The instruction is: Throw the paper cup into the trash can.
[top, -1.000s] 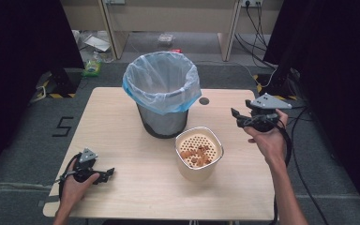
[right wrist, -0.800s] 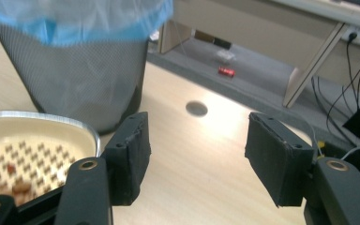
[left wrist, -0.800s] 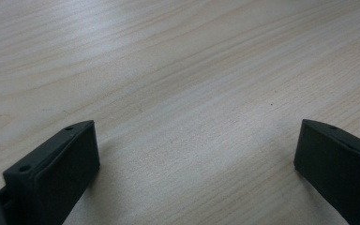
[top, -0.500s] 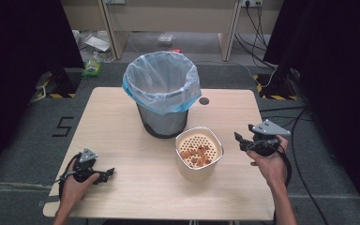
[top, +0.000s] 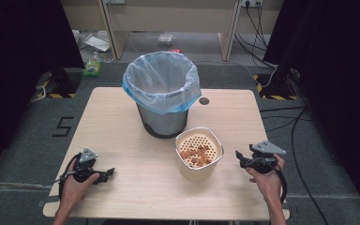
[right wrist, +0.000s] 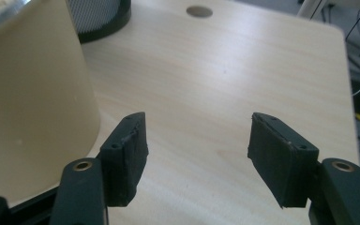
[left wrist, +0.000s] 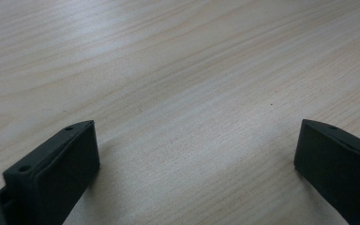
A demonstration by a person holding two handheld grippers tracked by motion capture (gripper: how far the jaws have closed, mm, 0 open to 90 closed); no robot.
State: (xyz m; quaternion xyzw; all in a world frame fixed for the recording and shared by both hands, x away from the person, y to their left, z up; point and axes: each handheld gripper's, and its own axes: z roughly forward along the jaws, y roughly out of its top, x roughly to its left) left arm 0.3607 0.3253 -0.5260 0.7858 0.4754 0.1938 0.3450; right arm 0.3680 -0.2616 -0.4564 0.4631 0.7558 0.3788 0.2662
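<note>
A pale wooden bench (top: 122,122) is standing on a grey floor, with dark curtains hanging at both sides and cables trailing over the floor at the 2 o'clock side. Near the bench's centre, a little toward 12 o'clock, a black mesh waste bin (top: 161,96) lined with a light blue plastic bag is standing upright. Just beside it, toward 5 o'clock, a cream container (top: 199,152) with a perforated insert is holding small orange-brown pieces (top: 196,154); whether bin and container are touching cannot be told. A round cable hole (top: 204,101) is showing in the bench top at about 1 o'clock from the bin.

The left gripper (top: 107,174) is lying low at the bench's 7 o'clock corner in the person's left hand (top: 77,180), its jaws spread wide over bare wood in the left gripper view (left wrist: 192,154). The right gripper (top: 240,157) is sitting at 4 o'clock in the right hand (top: 267,180), pointing toward the container, near it but apart. In the right gripper view its jaws are parted and empty (right wrist: 198,140), with the container's cream wall (right wrist: 33,108) just beside the left jaw.
</note>
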